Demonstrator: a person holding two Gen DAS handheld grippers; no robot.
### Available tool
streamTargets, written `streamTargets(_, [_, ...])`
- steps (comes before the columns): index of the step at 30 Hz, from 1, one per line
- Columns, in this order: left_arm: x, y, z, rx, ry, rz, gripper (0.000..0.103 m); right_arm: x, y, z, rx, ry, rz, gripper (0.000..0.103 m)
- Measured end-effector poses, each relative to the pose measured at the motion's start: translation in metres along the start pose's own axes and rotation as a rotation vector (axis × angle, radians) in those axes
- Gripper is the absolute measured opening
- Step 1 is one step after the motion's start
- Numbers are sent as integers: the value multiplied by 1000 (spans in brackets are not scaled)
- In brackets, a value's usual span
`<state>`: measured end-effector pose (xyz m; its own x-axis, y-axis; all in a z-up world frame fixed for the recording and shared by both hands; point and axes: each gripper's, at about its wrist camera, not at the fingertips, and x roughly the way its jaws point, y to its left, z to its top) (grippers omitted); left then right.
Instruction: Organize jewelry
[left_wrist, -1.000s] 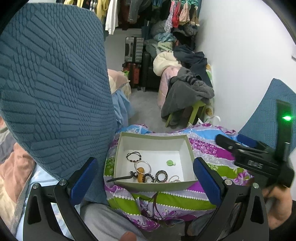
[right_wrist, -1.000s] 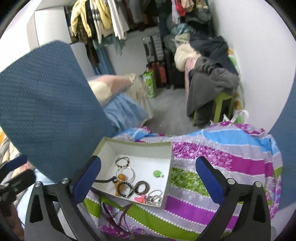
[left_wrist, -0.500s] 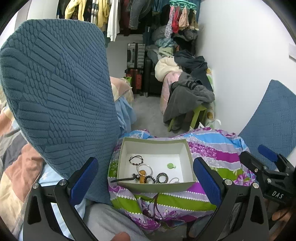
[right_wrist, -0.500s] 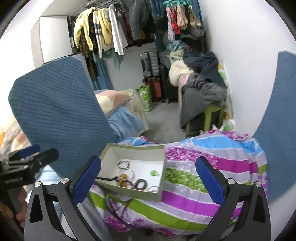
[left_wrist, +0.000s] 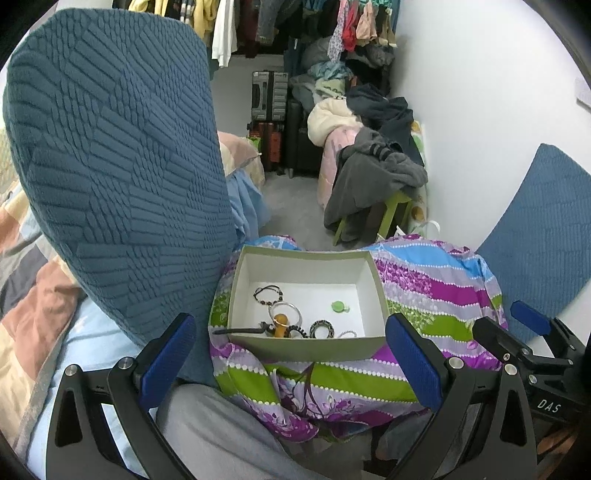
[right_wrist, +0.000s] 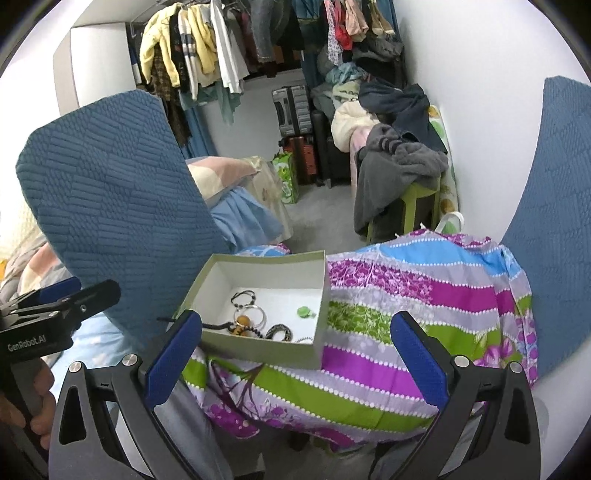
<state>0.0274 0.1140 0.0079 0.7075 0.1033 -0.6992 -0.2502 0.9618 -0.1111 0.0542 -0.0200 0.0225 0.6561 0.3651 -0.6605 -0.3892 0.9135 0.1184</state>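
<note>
The box (left_wrist: 306, 349) looks like matt cardboard, olive-grey outside and plain white inside; it sits on a printed cloth (left_wrist: 436, 291) with stripes of purple, green and blue, thin and wrinkled. In the box, the bangle (left_wrist: 285, 309) is shiny metal; the bead bracelet (left_wrist: 268, 294) has small dark glossy beads; the green piece (left_wrist: 338, 306) looks smooth, like plastic. The blue cushion (left_wrist: 110, 166) is a thick quilted textile, matt, with a raised ribbed pattern. The left gripper (left_wrist: 291, 360) has black matt plastic arms, silver metal screws and blue pads (left_wrist: 168, 363) with fine rough texture; the right gripper (right_wrist: 295, 360) is of the same finish.
</note>
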Motion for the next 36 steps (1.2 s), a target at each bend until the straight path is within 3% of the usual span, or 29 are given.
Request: streamTargets(36, [6, 5, -3, 17, 15, 20, 102, -5, 2, 2, -29, -11, -1, 103])
